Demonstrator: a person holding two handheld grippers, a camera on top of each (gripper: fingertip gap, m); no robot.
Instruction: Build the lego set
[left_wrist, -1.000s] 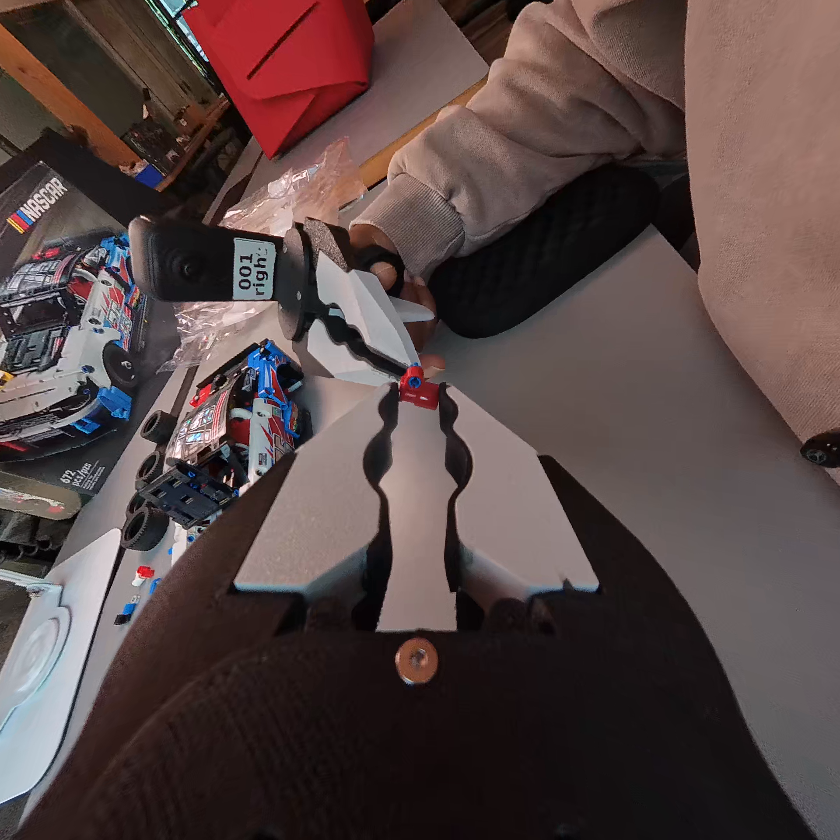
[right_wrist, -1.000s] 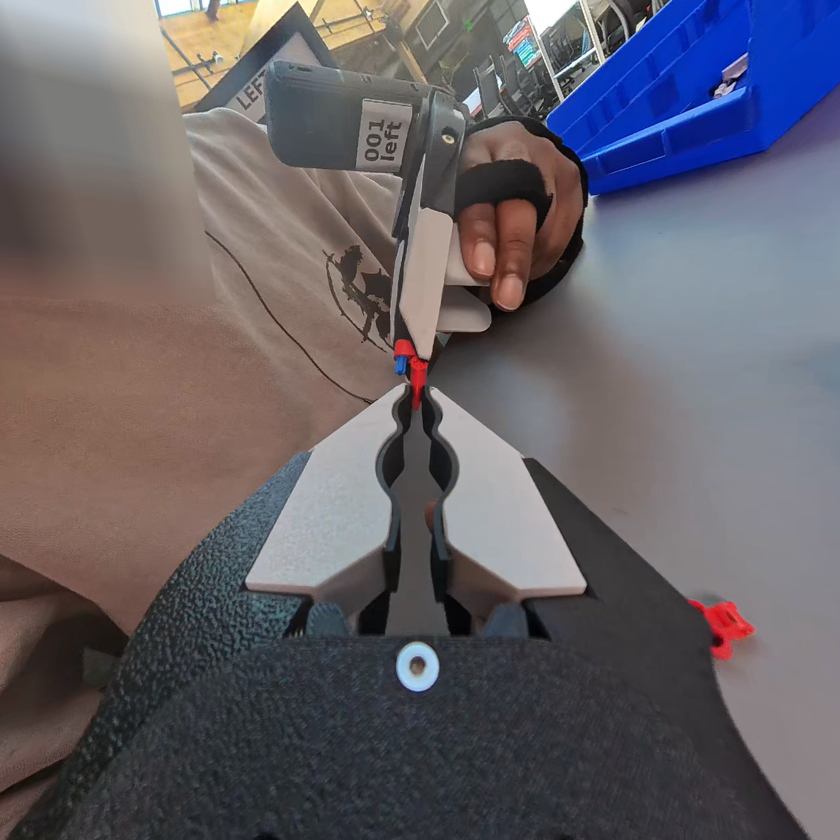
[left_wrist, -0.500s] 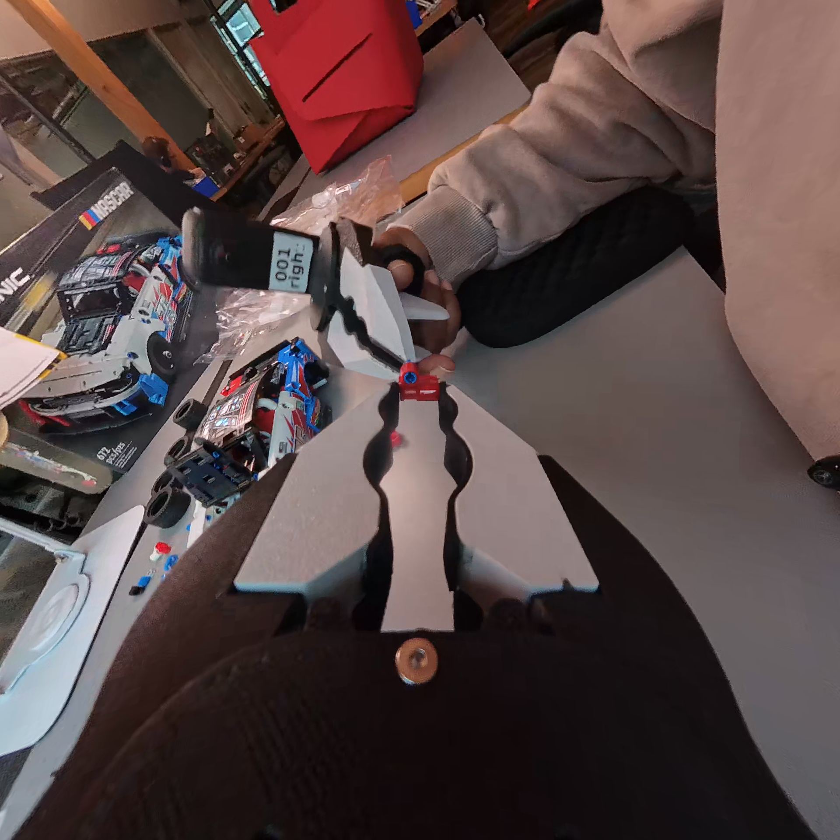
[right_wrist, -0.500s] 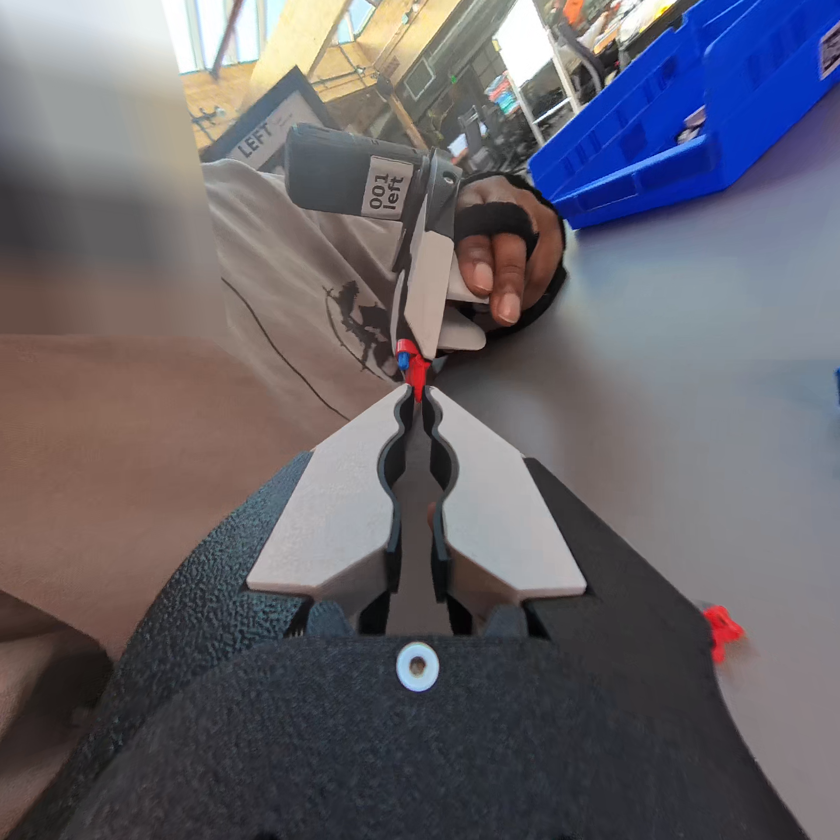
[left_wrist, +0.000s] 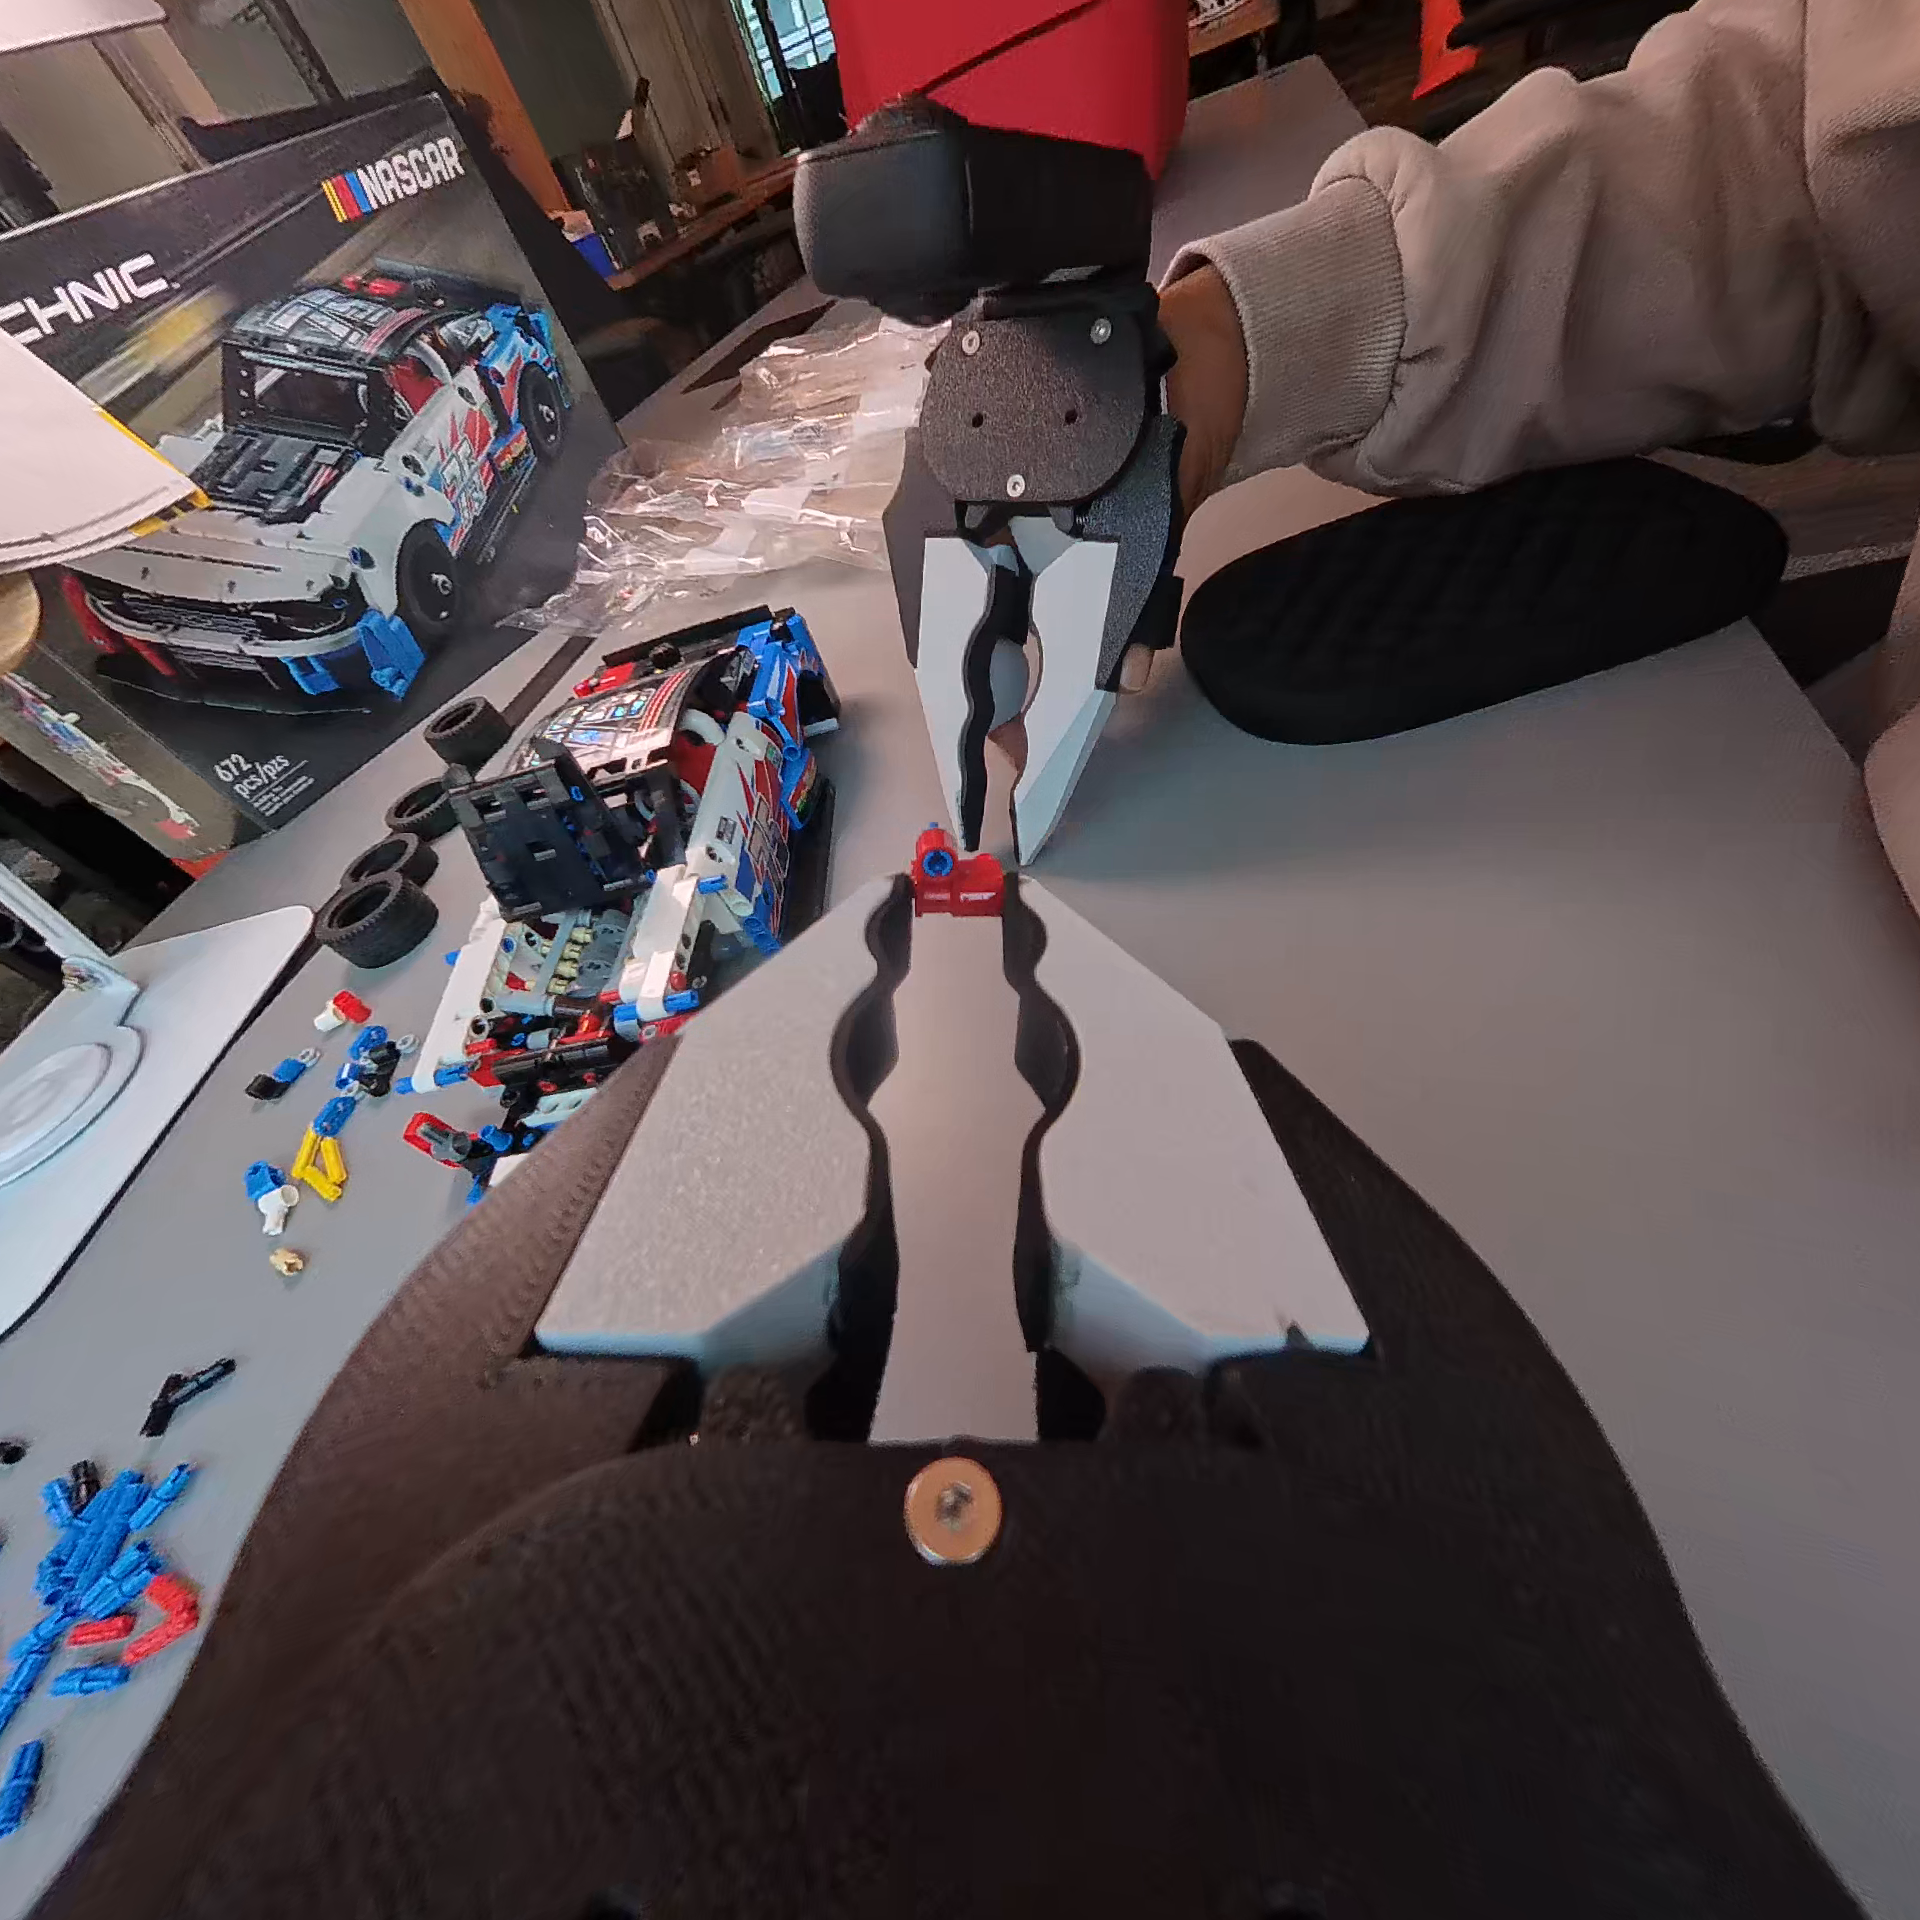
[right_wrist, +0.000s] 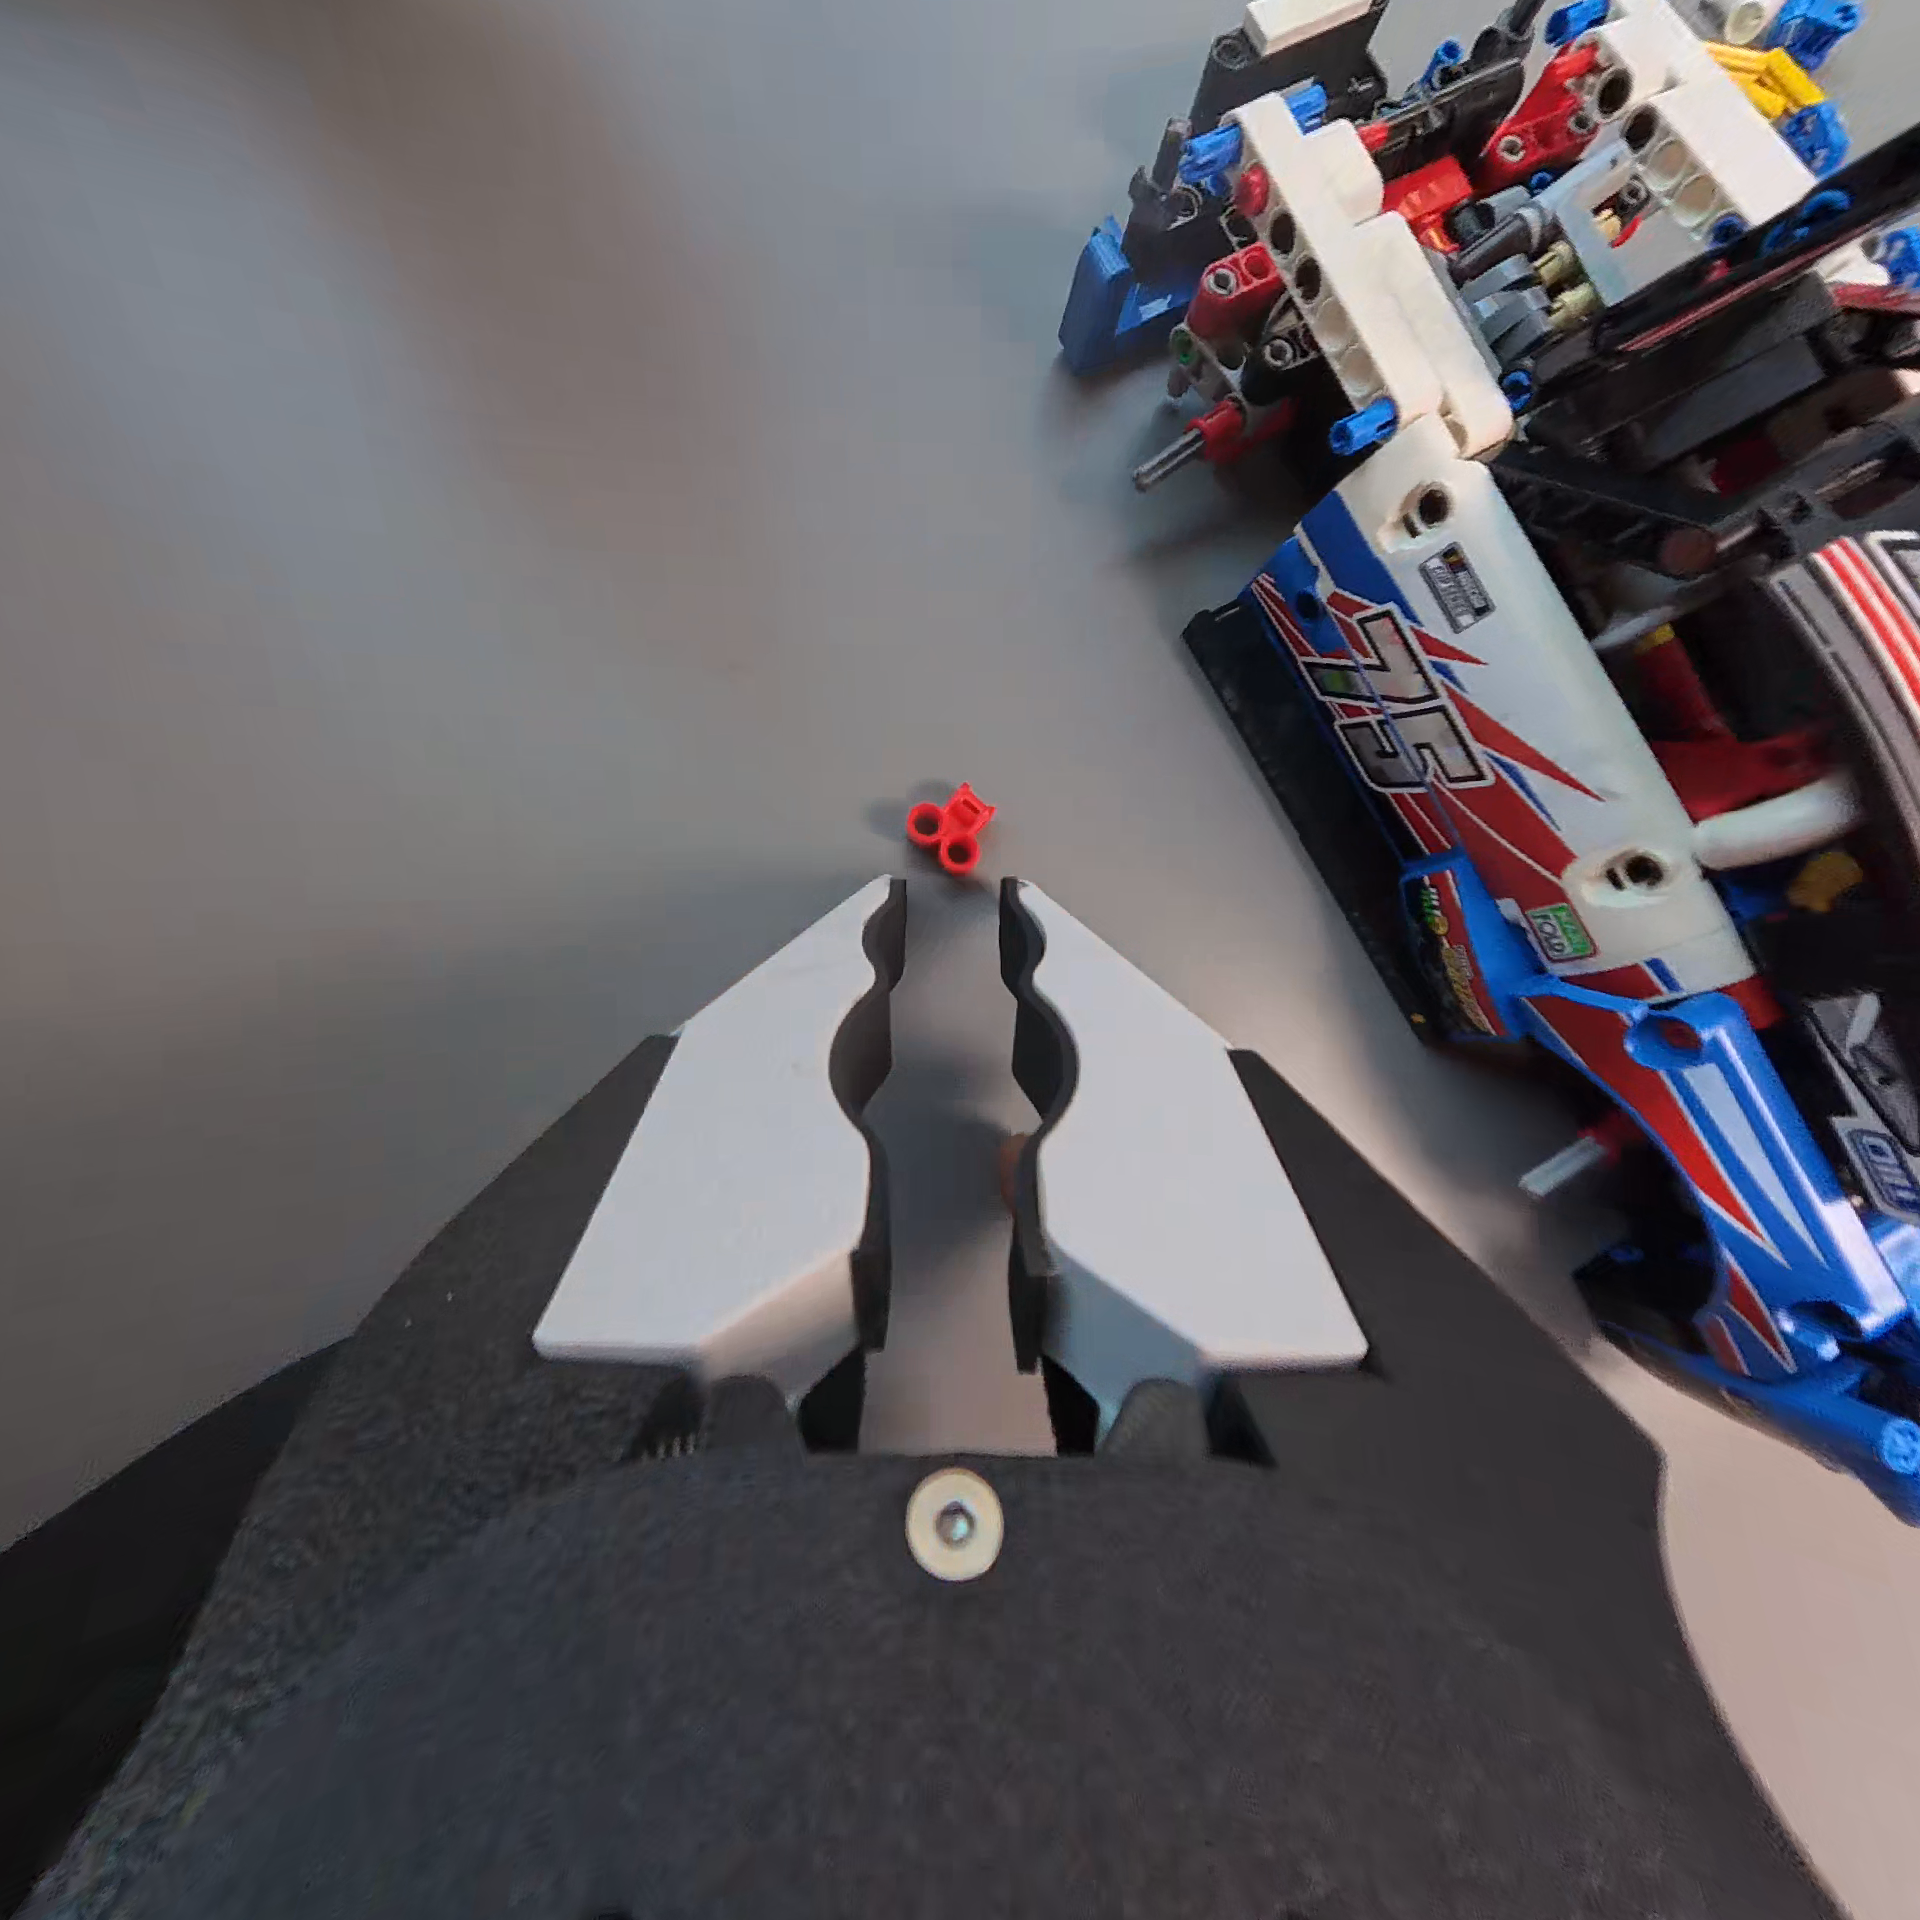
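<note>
My left gripper (left_wrist: 956, 883) is shut on a small red piece with a blue pin (left_wrist: 961, 894), held a little above the grey table (left_wrist: 1455, 1039). My right gripper (right_wrist: 951, 883) is open and empty, pointing down at the table. A loose red connector (right_wrist: 951, 824) lies just beyond its fingertips. In the left wrist view the right gripper (left_wrist: 995, 847) stands upright right behind the held red piece. The part-built race car (left_wrist: 665, 831) sits left of both grippers; in the right wrist view the car (right_wrist: 1507, 727) is at the right.
The set's box (left_wrist: 291, 416) stands at the back left, with clear plastic bags (left_wrist: 758, 468) beside it. Black tyres (left_wrist: 379, 914) and loose small parts (left_wrist: 312, 1143) lie left of the car. A black pad (left_wrist: 1475, 592) and the person's sleeve (left_wrist: 1507, 260) are at the right. One gripper's finger ends stand about 15 centimetres off the other's.
My right gripper has let go of the red piece, opened, and swung away to point down over a loose red connector. My left gripper still holds its red piece and has turned toward the car.
</note>
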